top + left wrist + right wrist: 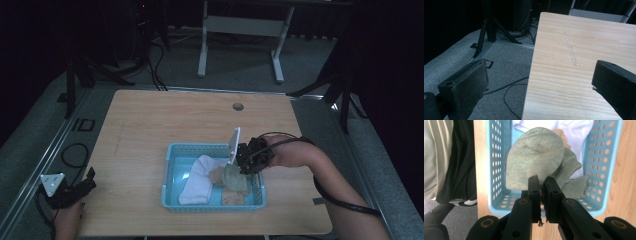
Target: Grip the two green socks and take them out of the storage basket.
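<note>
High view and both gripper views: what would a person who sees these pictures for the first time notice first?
First, the light blue perforated plastic basket near the middle of the pale wooden table, with a white cloth and socks inside. Above its right end, the right gripper is shut on a grey-green knitted sock. The left gripper rests open at the table's near left corner, holding nothing.

Dim lab (tripods (pixel 80 70), floor cables (pixel 155 65))

high view looks down from the near side; the right gripper view, close above, shares its blue basket (pixel 172 172) (pixel 496 170); the left gripper view faces the table's (pixel 579 50) left edge.
</note>
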